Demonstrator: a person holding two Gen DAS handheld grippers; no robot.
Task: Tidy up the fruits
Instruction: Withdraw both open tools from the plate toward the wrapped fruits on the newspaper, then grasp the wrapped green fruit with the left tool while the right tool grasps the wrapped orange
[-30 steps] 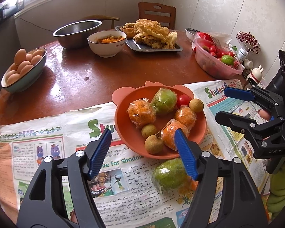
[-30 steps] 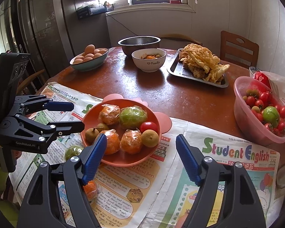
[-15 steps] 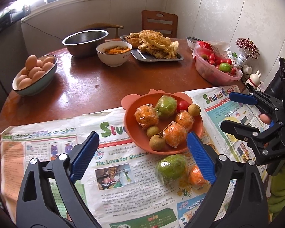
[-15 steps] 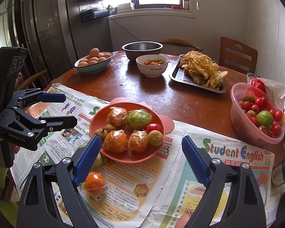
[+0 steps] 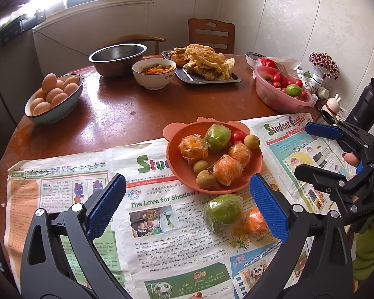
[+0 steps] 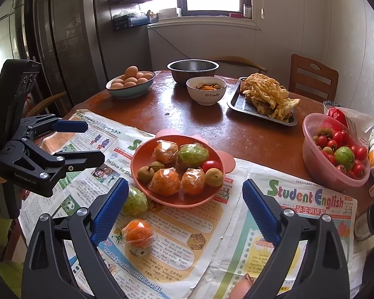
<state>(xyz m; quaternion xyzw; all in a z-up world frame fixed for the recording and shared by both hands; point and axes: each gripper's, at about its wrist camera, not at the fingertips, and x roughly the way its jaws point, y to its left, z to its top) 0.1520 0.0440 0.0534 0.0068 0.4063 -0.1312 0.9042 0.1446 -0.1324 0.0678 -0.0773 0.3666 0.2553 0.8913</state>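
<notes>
Orange plate (image 5: 254,172), smooth matte w/ small ear-shaped tabs on its far rim, sits mid-frame in both views on newspaper (image 5: 162,214). On it: three plastic-wrapped oranges w/ crinkly film, e.g. (image 5: 193,148), a wrapped green fruit (image 5: 217,137), a glossy cherry tomato (image 5: 237,136) and three small round brownish fruits, e.g. (image 5: 206,179). Fruits nearly fill the dish; bare rim shows mainly at lower left of the plate in left wrist view.

Off the plate, just below its near edge: loose wrapped green fruit (image 5: 223,211) touching a loose wrapped orange (image 5: 255,223), both flat on the paper.

Left gripper (image 5: 187,209), low centre of its own view, jaws spread wide, ribbed blue pads, nothing between them. Right gripper (image 6: 185,206) same: spread, holding nothing; the loose orange lies near its left pad.

Newspaper is thin, creased, edges lifting slightly; bare printed area lies lower centre in both views. Beyond it, glossy brown round table (image 5: 112,124). Upper frame, left to right in left wrist view: egg bowl (image 5: 54,99), steel bowl (image 5: 117,58), white bowl (image 5: 154,73), metal tray of fried food (image 5: 202,62), pink translucent tub of tomatoes (image 5: 281,89).
</notes>
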